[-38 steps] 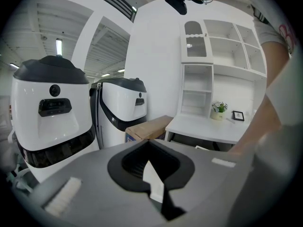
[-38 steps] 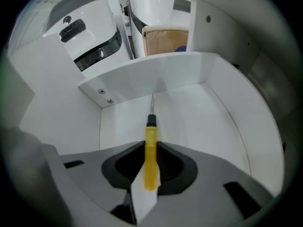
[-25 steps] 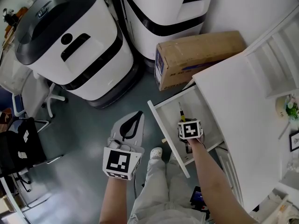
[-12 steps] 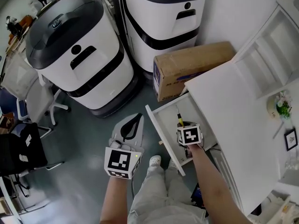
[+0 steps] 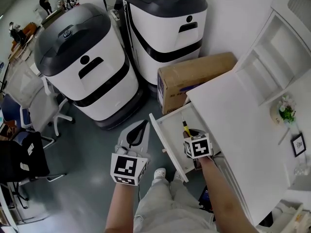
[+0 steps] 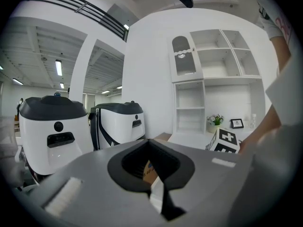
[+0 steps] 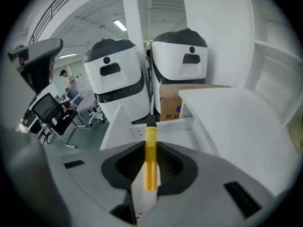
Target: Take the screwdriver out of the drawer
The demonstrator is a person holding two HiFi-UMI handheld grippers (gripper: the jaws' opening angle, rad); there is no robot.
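Near, 9 o'clock of the drawer: left tool (image 5: 141, 126) closed, empty, apparently parked clear | Right tool (image 7: 150, 174) clamps the yellow-handled screwdriver (image 7: 150, 157) over the open drawer (image 5: 165, 130), likely clearing its walls | Long axis follows the tool, tip toward 12 o'clock, cardboard box (image 5: 194, 76) beyond.

In the head view, the marker cube (image 5: 198, 146) of the right claw (image 5: 190, 135) hides the gripped end of the screwdriver (image 5: 186, 128). Far-off people (image 5: 46, 4) are too small to make out.
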